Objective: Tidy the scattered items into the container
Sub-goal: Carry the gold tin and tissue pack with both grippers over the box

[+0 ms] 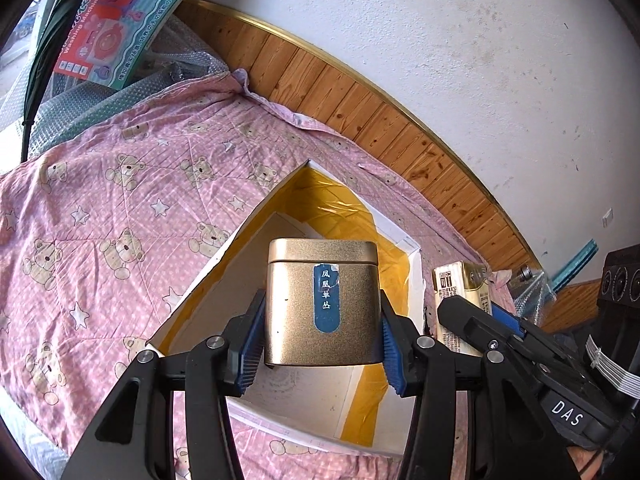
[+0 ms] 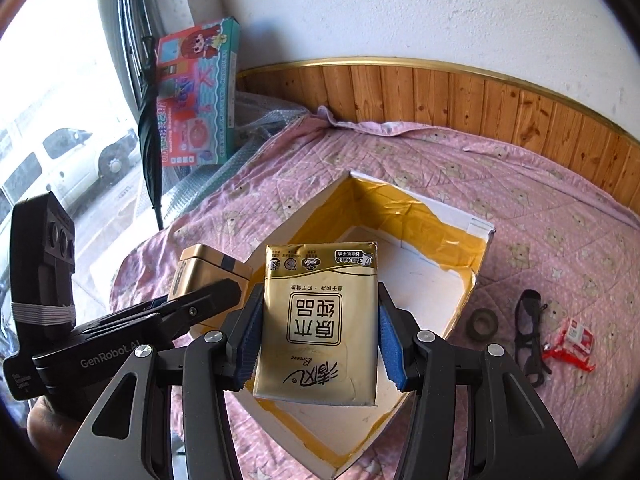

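Note:
My left gripper is shut on a gold tea tin with a blue label, held above the open white cardboard box lined with yellow tape. My right gripper is shut on a gold tissue pack, held over the same box. In the left wrist view the tissue pack and the right gripper appear at the right. In the right wrist view the tea tin and the left gripper appear at the left. The box's white floor looks bare where visible.
The box lies on a pink bear-print bedspread. A roll of dark tape, black glasses and a small red-and-white packet lie to the right of the box. A toy box, an umbrella and wood panelling stand behind.

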